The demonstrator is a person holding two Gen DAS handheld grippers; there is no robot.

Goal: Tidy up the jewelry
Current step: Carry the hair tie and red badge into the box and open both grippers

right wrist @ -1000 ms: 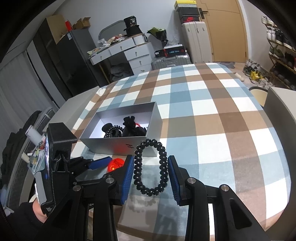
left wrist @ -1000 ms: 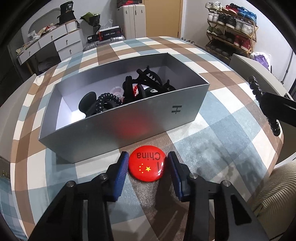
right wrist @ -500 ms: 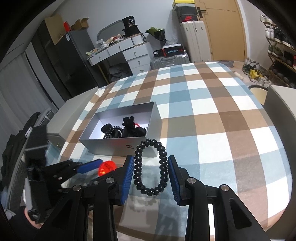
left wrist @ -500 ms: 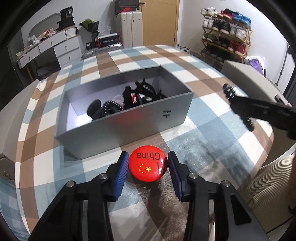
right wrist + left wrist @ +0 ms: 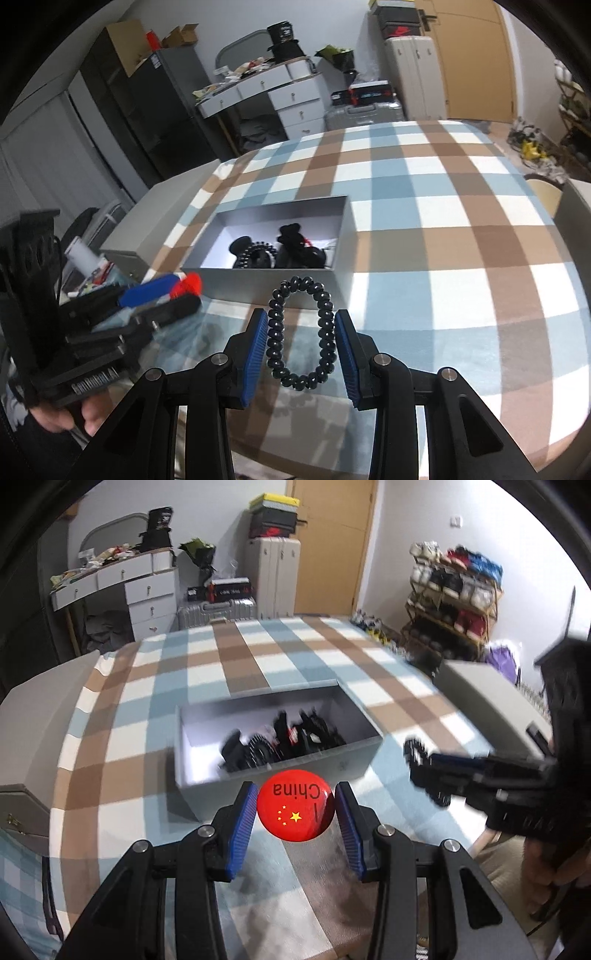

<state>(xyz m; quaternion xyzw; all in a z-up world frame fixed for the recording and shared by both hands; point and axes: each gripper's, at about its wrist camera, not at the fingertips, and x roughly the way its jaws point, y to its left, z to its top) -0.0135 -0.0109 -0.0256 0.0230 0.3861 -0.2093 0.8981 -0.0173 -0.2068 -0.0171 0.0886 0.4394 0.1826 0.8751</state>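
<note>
My left gripper (image 5: 295, 812) grips the red badge (image 5: 296, 808) edge-on between its jaws; it has lifted the badge off the bench (image 5: 236, 657) since a second ago and now holds it just before the near wall of the grey box (image 5: 207, 782), so the drop-in looks close. My right gripper (image 5: 301, 345) clamps the black spiral hair tie (image 5: 301, 332), which hangs before the box's near corner, hardly shifted. Inside the box, the dark clips (image 5: 295, 247) blur together; I cannot separate them. Beyond, the room's clutter is unreadable.
</note>
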